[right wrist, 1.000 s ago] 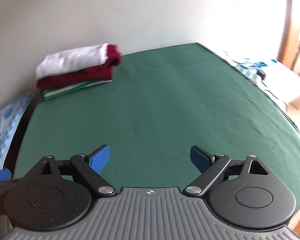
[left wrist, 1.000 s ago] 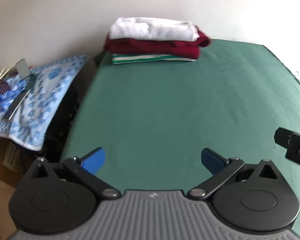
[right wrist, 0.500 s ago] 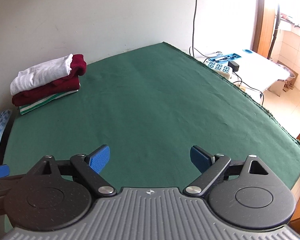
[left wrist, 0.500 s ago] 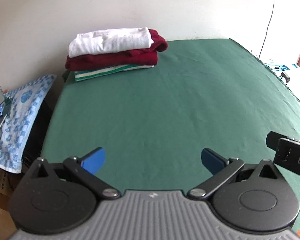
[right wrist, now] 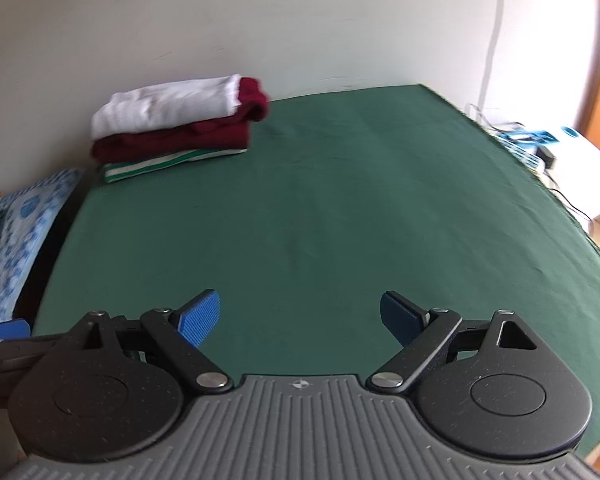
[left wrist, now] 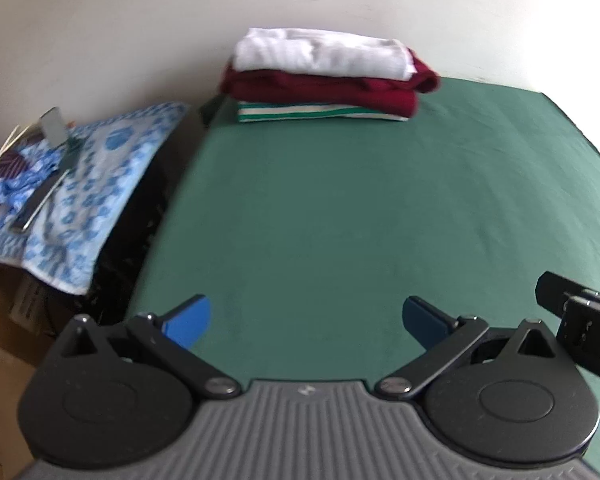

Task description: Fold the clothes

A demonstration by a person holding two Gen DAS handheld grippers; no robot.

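Note:
A stack of folded clothes (left wrist: 324, 76) lies at the far left corner of the green table (left wrist: 360, 220), against the wall: white on top, dark red under it, a green-striped piece at the bottom. The same stack of clothes (right wrist: 176, 128) shows in the right wrist view on the green table (right wrist: 320, 220). My left gripper (left wrist: 306, 318) hangs open over the near table edge with nothing between its blue pads. My right gripper (right wrist: 300, 314) is open too, and holds nothing. Part of the right gripper's black body (left wrist: 580, 320) shows at the left view's right edge.
A blue-patterned cloth (left wrist: 88, 188) with small objects on it covers something left of the table. Cardboard boxes (left wrist: 0, 320) stand below it. Right of the table a white surface (right wrist: 540, 148) carries blue items and cables. A pale wall backs the table.
Both cameras have swung back to the left; the stack of clothes sits nearer the middle of each view than half a second ago. Both grippers stayed open.

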